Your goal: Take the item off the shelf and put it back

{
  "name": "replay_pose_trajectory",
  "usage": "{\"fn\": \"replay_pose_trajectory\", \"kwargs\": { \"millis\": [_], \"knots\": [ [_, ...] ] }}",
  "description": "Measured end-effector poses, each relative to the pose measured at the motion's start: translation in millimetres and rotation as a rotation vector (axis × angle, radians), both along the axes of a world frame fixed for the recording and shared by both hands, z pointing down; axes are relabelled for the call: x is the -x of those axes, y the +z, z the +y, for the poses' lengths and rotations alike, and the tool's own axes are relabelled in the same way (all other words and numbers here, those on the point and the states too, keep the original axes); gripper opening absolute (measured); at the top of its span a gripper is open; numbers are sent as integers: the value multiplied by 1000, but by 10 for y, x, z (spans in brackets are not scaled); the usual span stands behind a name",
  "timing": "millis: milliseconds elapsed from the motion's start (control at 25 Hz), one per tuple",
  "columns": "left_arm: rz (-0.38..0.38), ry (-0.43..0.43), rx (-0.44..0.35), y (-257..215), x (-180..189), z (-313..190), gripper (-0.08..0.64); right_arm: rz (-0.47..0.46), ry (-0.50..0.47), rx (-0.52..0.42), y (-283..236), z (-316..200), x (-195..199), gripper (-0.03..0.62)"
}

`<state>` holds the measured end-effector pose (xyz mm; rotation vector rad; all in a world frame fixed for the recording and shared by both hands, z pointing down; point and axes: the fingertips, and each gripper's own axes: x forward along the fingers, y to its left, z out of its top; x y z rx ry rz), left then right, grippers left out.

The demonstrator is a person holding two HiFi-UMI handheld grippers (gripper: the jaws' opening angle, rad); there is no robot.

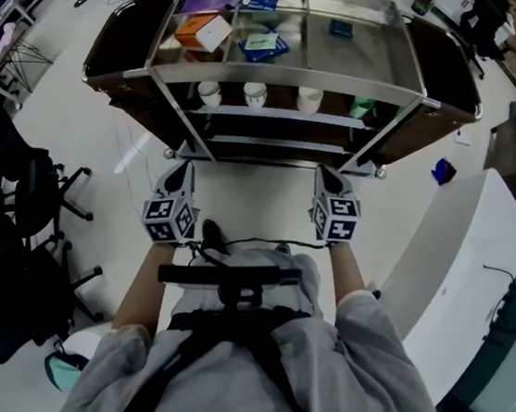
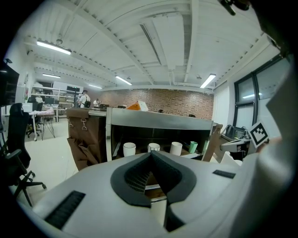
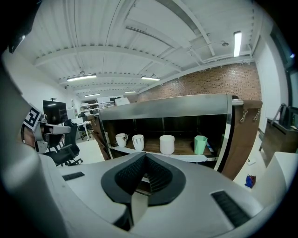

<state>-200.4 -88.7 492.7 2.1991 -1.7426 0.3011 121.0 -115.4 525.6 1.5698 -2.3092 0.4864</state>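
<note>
With your left gripper and right gripper both pressed together and empty, the cups sat far back on the cart's shelf, so reaching in unopened probably risked toppling one.

No word, brand or number legible anywhere. Only black-and-white square markers on the cubes of the left tool and the right tool: blocky code patterns, no letters or digits. Same kind of marker again at the right edge of the left gripper view and the left edge of the right gripper view. Some print on the blue box and the orange box near the left end of the cart top shelf, too small to read.
</note>
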Motion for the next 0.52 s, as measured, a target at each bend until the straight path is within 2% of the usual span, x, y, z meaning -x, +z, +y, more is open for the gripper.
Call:
{"fn": "replay_pose_trajectory", "kwargs": {
  "millis": [520],
  "knots": [
    [9,-25,15,64,55,21,5,-5,-8,23,89,8,-16,5]
  ]
}}
